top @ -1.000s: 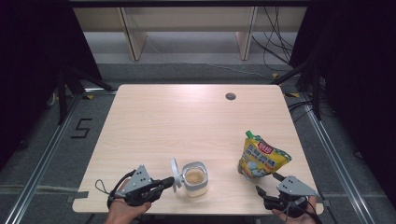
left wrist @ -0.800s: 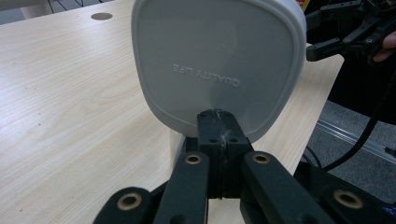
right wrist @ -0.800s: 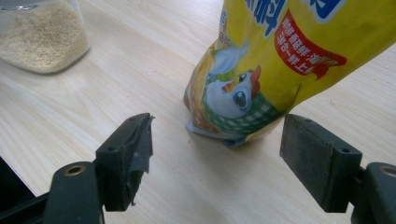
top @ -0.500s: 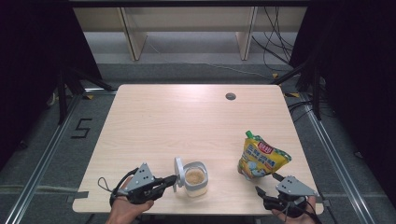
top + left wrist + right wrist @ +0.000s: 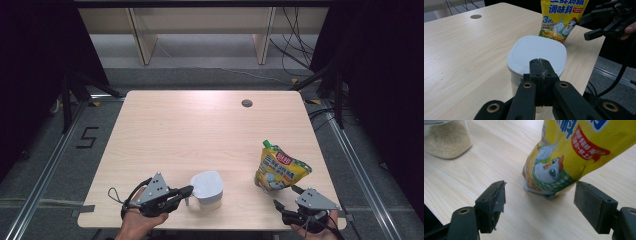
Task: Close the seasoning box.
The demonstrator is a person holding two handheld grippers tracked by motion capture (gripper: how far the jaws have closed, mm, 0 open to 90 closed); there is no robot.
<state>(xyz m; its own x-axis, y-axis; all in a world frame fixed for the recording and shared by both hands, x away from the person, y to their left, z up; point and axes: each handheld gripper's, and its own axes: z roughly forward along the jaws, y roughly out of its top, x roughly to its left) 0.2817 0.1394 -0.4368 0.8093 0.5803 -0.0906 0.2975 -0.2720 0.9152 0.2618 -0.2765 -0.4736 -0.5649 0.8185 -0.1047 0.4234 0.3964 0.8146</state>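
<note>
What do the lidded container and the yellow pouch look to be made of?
Container: clear, probably plastic; pale granules show through its wall. Its lid: matte white, moulded rim, likely plastic. Yellow pouch: glossy printed film, creased and slumped, so flexible.

On the surface (image 5: pixel 165 130), near my edge, the lidded container (image 5: pixel 207 190) stands left of the upright pouch (image 5: pixel 278 168), the two well apart. My left tool (image 5: pixel 187 191) lies just left of the container, at its lid, and my right tool (image 5: pixel 284 196) sits just before the pouch's base.
</note>
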